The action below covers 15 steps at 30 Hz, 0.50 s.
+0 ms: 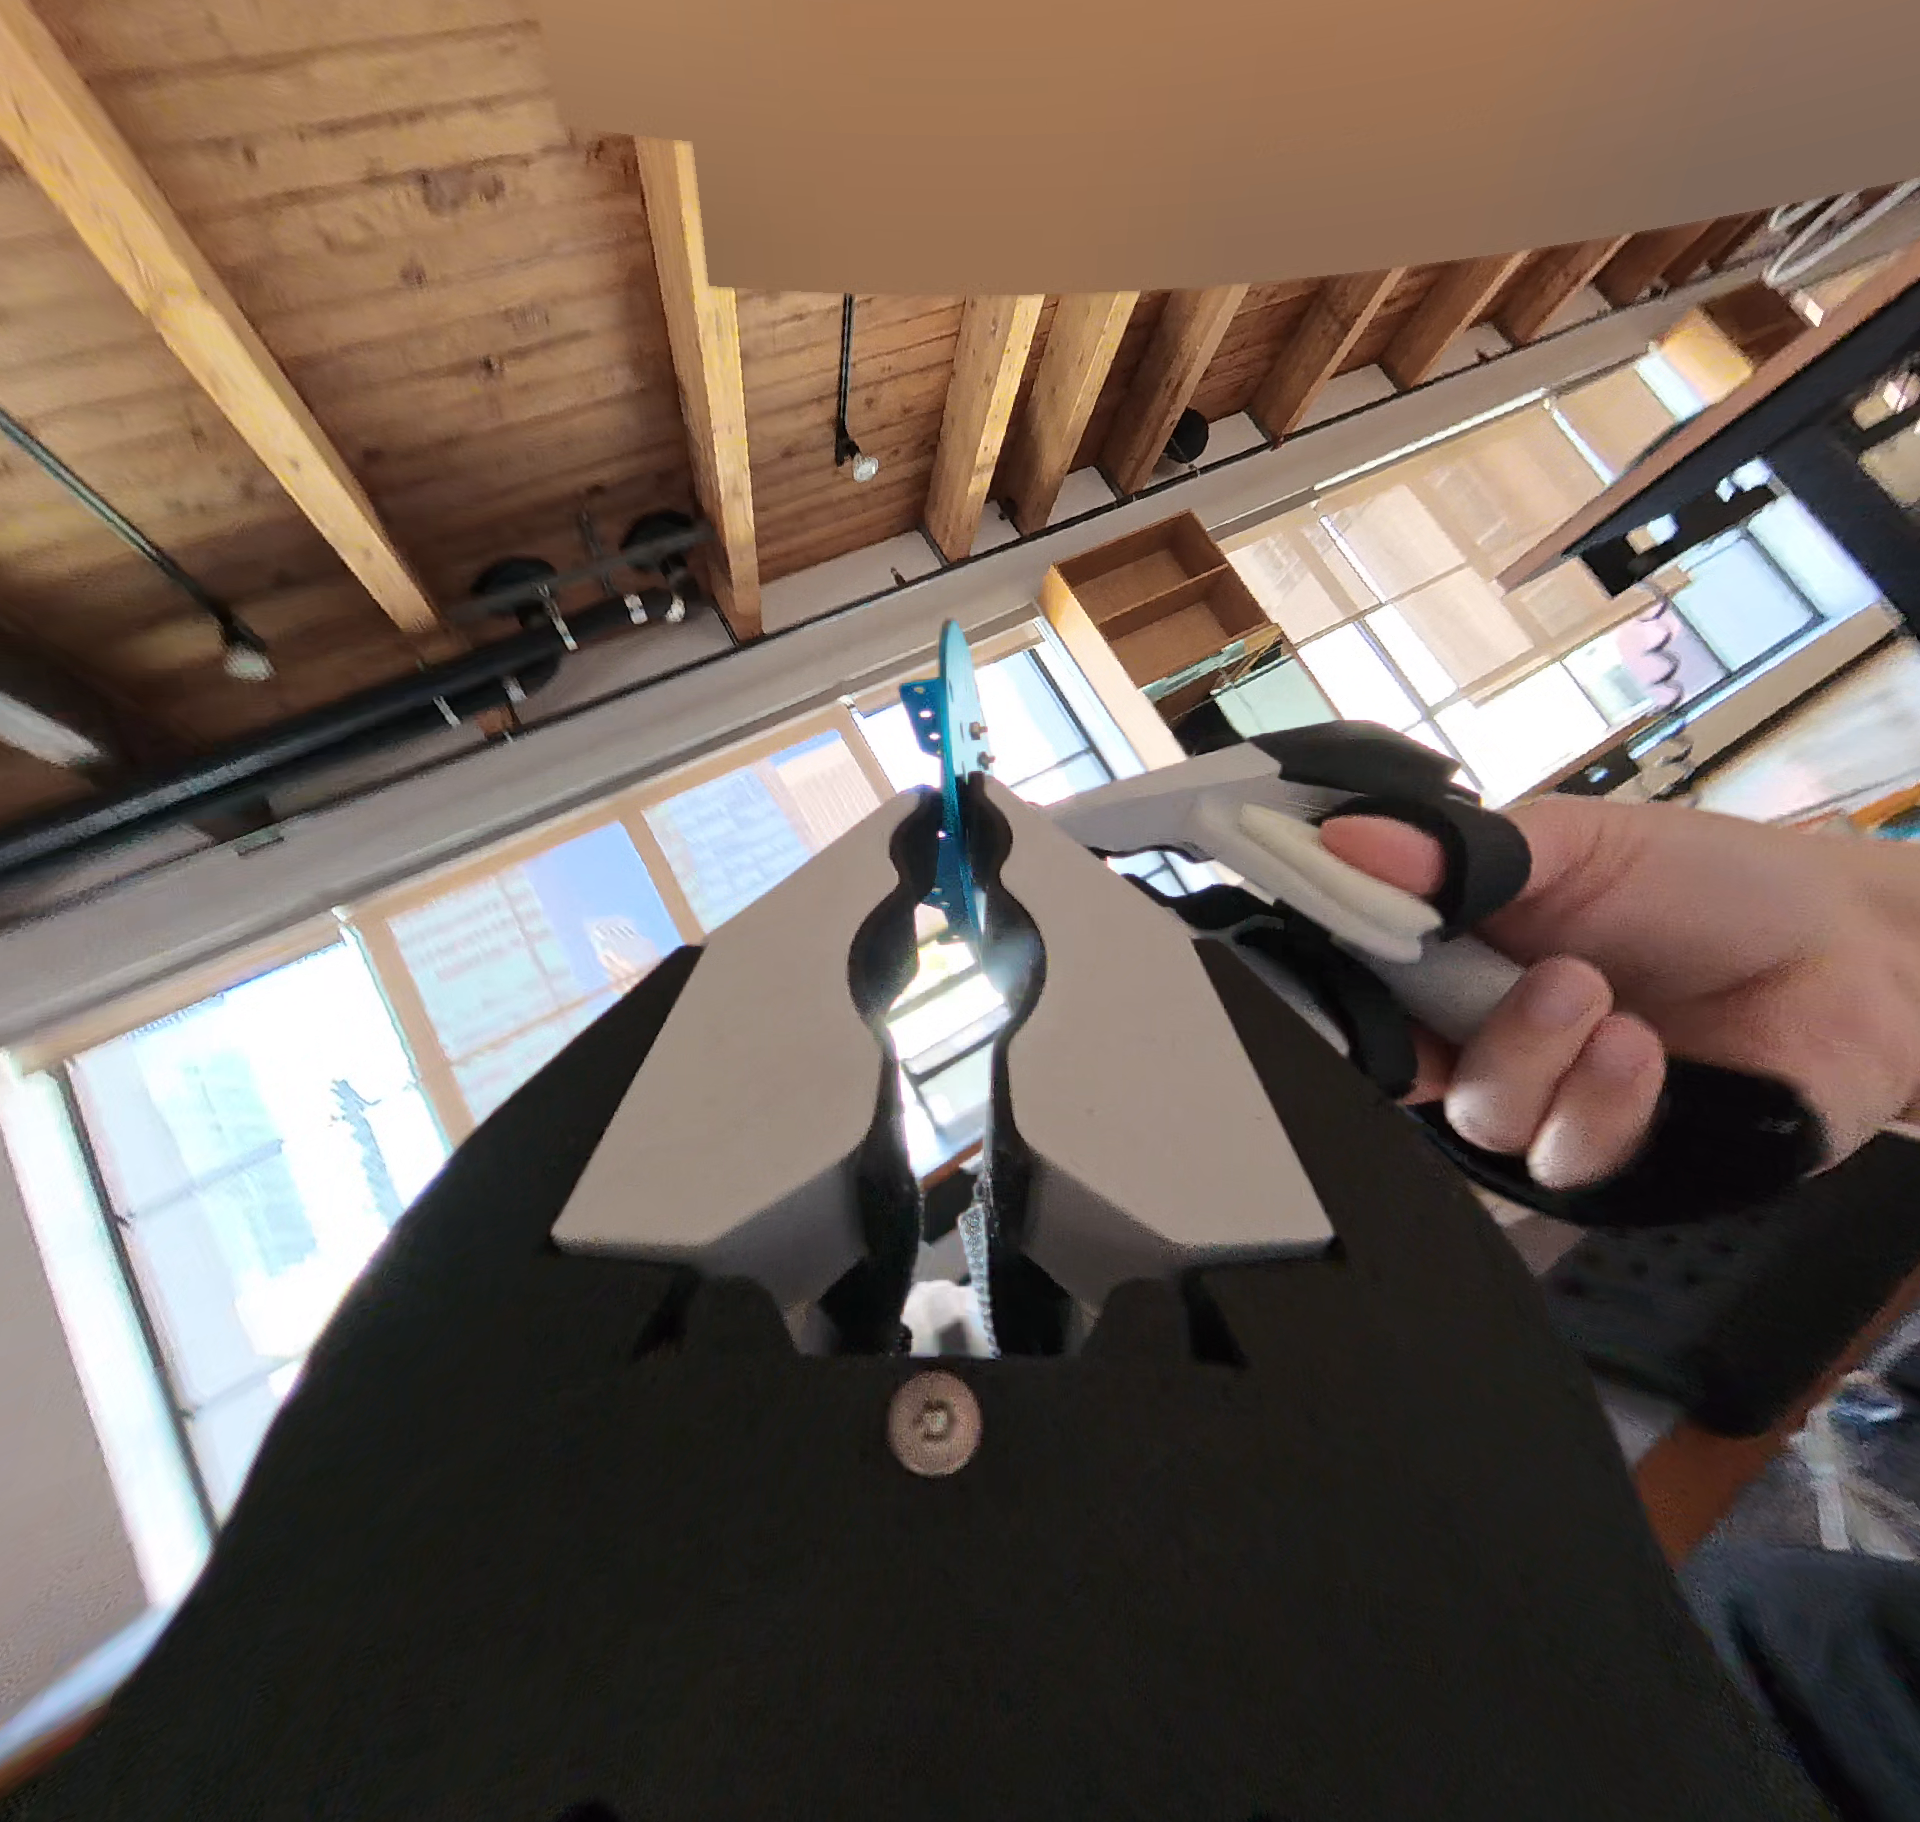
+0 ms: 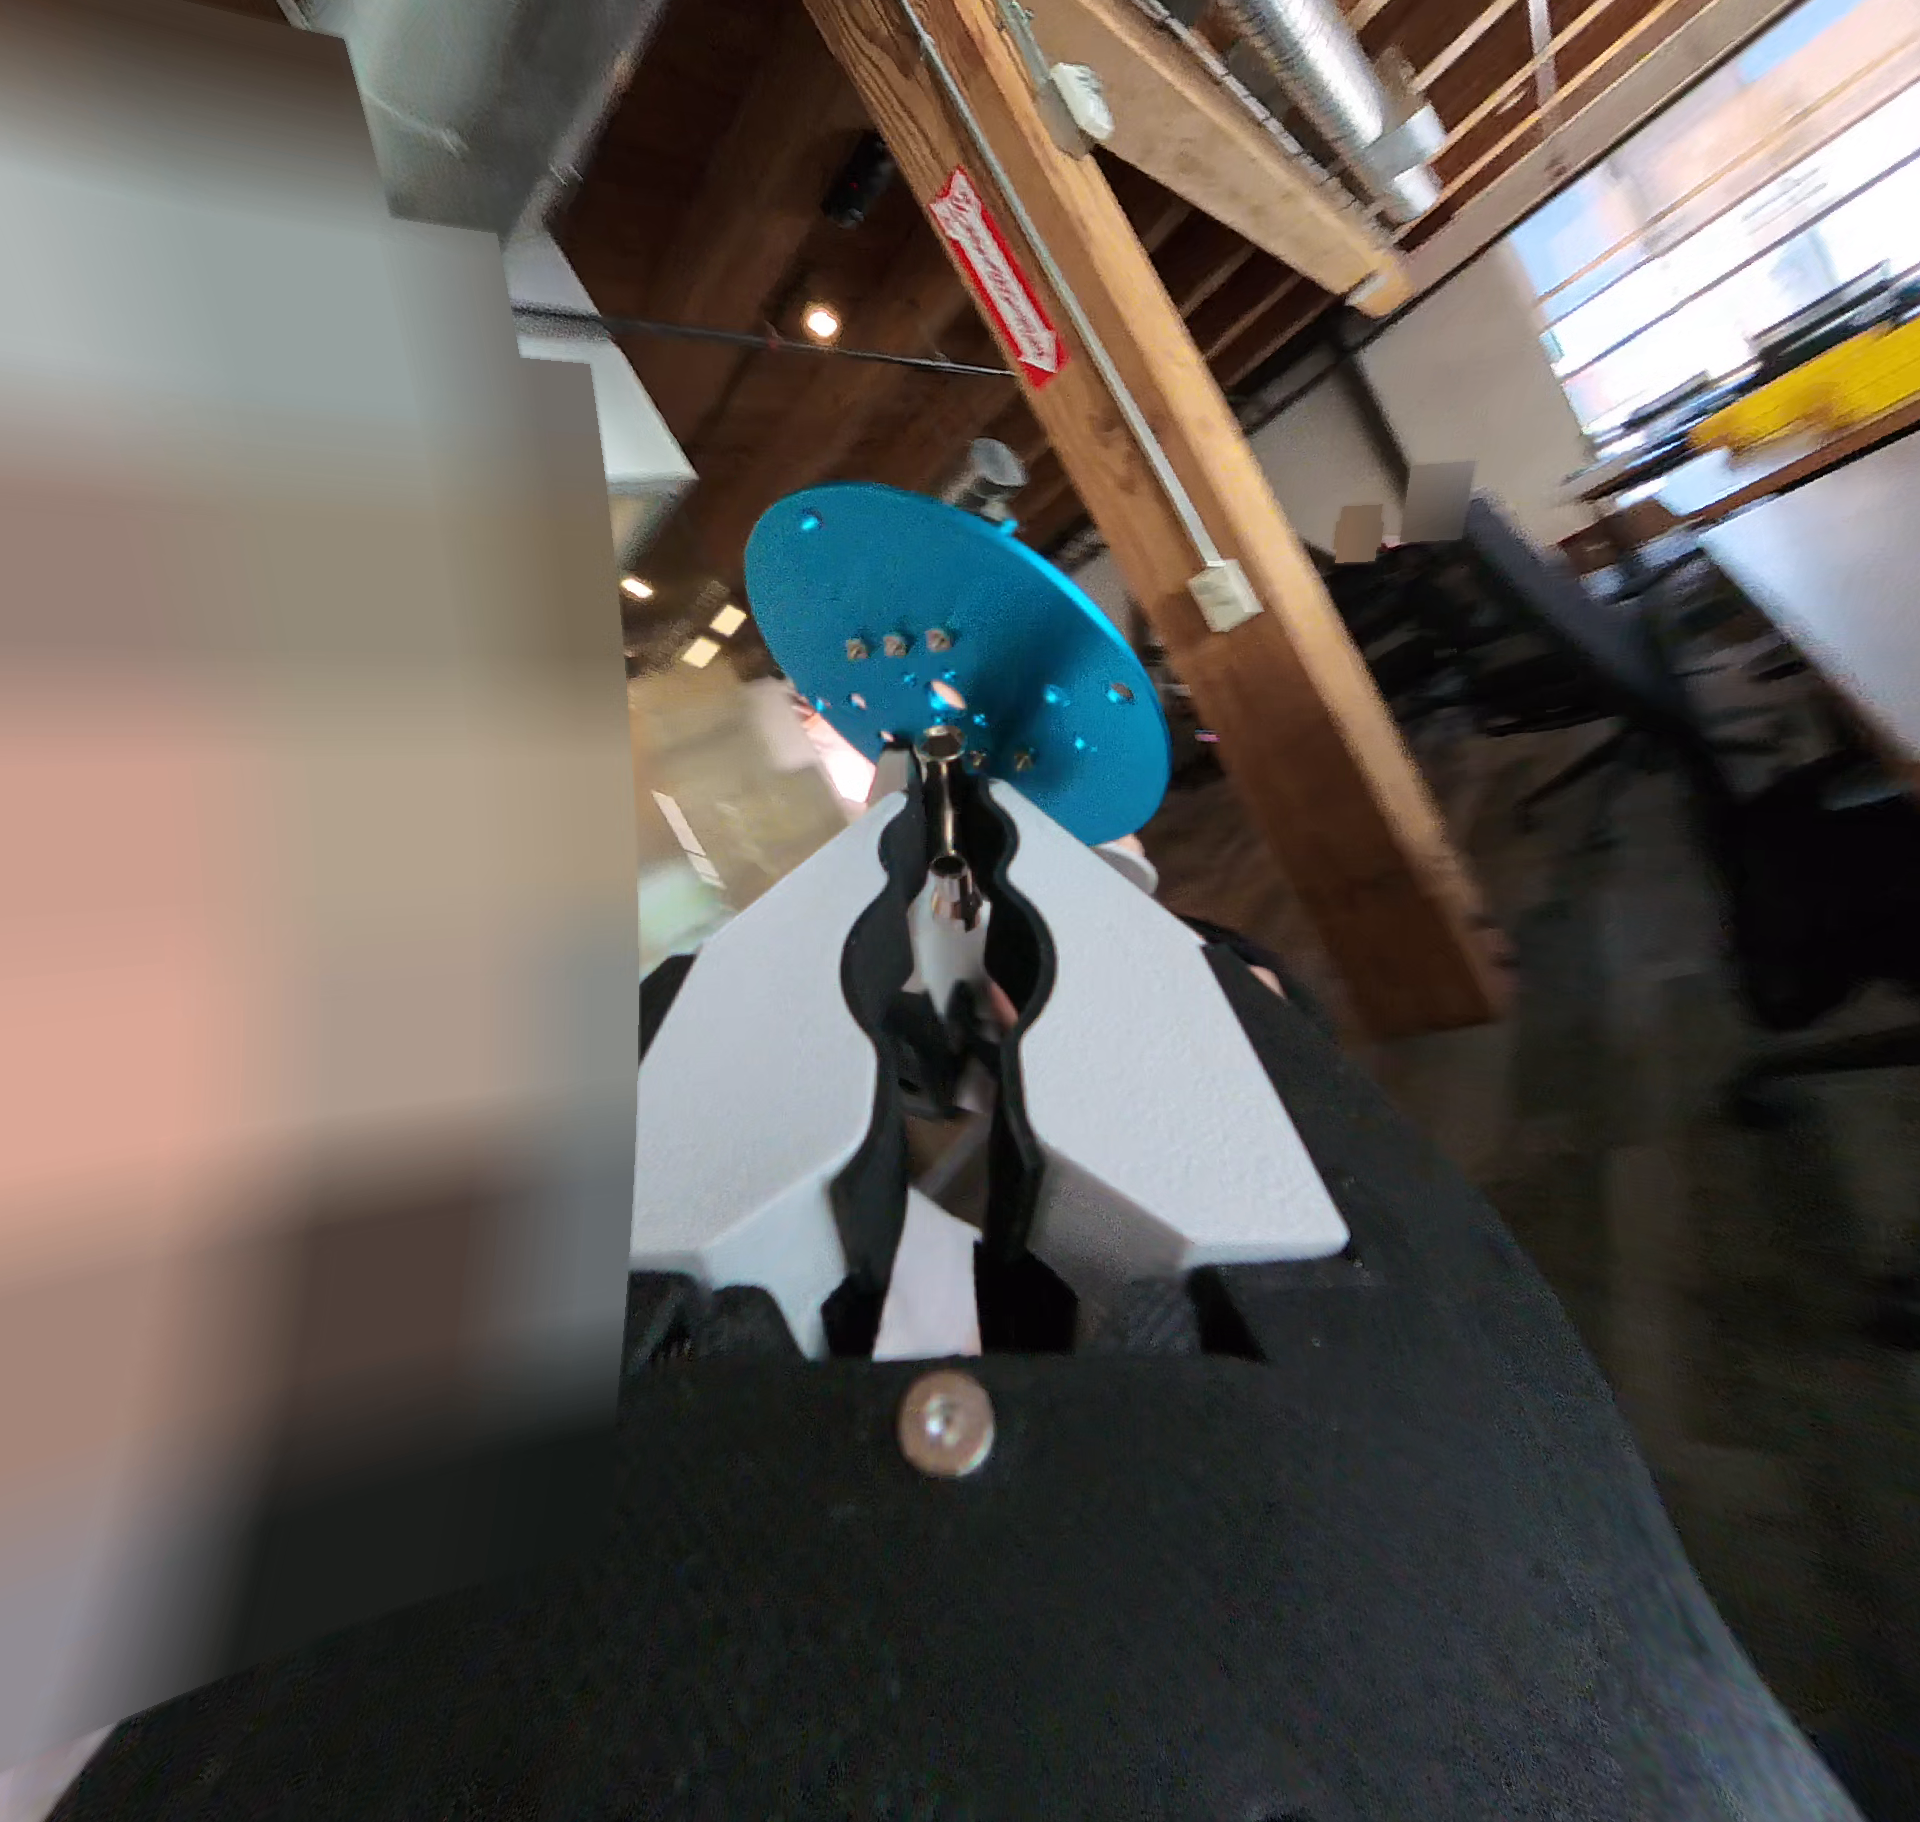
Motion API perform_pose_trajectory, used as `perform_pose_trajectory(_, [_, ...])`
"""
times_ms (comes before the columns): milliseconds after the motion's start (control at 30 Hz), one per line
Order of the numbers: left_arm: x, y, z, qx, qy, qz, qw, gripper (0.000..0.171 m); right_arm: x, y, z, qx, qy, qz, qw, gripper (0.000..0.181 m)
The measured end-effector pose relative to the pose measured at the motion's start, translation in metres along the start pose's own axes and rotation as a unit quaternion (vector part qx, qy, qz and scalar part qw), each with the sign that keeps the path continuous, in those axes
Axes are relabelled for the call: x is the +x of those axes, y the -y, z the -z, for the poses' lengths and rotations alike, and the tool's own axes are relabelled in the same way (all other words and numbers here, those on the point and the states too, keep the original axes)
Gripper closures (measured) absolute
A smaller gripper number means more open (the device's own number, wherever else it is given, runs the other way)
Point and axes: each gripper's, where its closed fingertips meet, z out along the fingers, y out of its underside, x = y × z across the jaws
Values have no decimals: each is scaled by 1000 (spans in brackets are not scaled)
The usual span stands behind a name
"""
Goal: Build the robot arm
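Note:
My left gripper is shut on the edge of a blue metal disc, seen edge-on and raised toward the ceiling; a small blue perforated bracket sticks out on its left face. My right gripper is shut on a small metal driver tool, whose tip touches a screw on the disc's flat face. That face has several holes and several screws. The right gripper also shows in the left wrist view, held by a person's hand, its tip against the disc from the right.
Both views tilt upward. Wooden ceiling beams, black pipes and large windows fill the left wrist view. A wooden post with a red sticker, silver ducting and dark desks and chairs show in the right wrist view. My two grippers' fingertips are within a few centimetres of each other.

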Motion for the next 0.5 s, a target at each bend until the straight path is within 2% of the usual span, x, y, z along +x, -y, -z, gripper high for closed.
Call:
perform_pose_trajectory(33, [-2, 0, 0, -4, 3, 25, 1000, 169, 2, 0, 2, -13, -35, 54, 998, 174])
perform_pose_trajectory(100, [-8, -1, 1, -14, 12, 67, 998, 168, 2, 2, 5, -41, -102, 188, 976, 175])
perform_pose_trajectory(133, [-9, -2, 1, -20, 11, 84, 996, 169, 2, 2, 7, -66, -143, 257, 954, 174])
perform_pose_trajectory(200, [-11, -4, 0, -34, 11, 119, 992, 169, -6, 7, 6, -102, -200, 419, 880, 174])
perform_pose_trajectory(233, [-11, -6, 0, -43, 8, 134, 990, 169, -7, 10, 6, -127, -235, 503, 822, 175])
perform_pose_trajectory(267, [-12, -8, -1, -48, 9, 144, 988, 169, -6, 15, 8, -154, -278, 586, 746, 175])
perform_pose_trajectory(300, [-14, -9, -1, -53, 14, 149, 987, 169, -4, 18, 10, -187, -310, 661, 657, 175])
perform_pose_trajectory(367, [-17, -11, 0, -62, 25, 143, 987, 169, 1, 23, 12, -239, -355, 763, 485, 175])
perform_pose_trajectory(400, [-17, -11, 0, -65, 30, 137, 988, 169, 5, 23, 12, -261, -367, 786, 423, 174])
perform_pose_trajectory(433, [-16, -11, 0, -66, 32, 130, 989, 169, 9, 20, 10, -275, -369, 797, 391, 174])
perform_pose_trajectory(500, [-16, -9, 0, -66, 43, 104, 991, 170, 17, 11, 4, -290, -359, 805, 373, 175])
